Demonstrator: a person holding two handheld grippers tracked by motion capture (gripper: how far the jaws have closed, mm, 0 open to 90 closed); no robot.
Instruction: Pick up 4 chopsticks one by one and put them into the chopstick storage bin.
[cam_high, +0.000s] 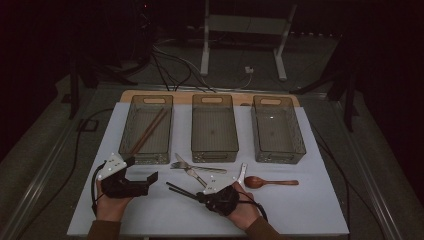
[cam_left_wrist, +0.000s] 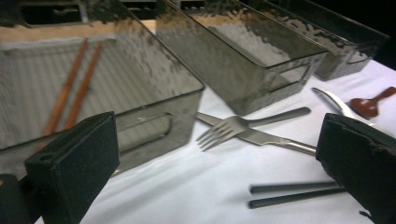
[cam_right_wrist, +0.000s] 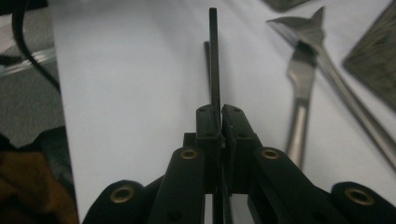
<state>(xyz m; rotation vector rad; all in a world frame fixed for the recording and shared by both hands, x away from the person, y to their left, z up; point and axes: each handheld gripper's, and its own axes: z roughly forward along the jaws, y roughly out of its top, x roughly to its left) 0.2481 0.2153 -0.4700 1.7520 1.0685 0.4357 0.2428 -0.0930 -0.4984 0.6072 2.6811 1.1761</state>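
My right gripper (cam_high: 201, 195) lies low over the white mat, shut on a pair of dark chopsticks (cam_high: 181, 190) that point away to the left. Along its jaws, one dark chopstick (cam_right_wrist: 214, 70) is pinched between the pads, with the other just behind it. My left gripper (cam_high: 142, 170) stands open to the left, near the front corner of the left bin (cam_high: 131, 131), with nothing between its pads (cam_left_wrist: 74, 168). The dark chopsticks (cam_left_wrist: 294, 193) lie ahead of it on the mat.
Three smoky plastic bins stand in a row at the back; the left one holds brown chopsticks (cam_high: 149, 131). A fork (cam_high: 181, 165) and a knife (cam_high: 195, 174) lie crossed before the middle bin (cam_high: 214, 150). A wooden spoon (cam_high: 270, 182) lies to the right.
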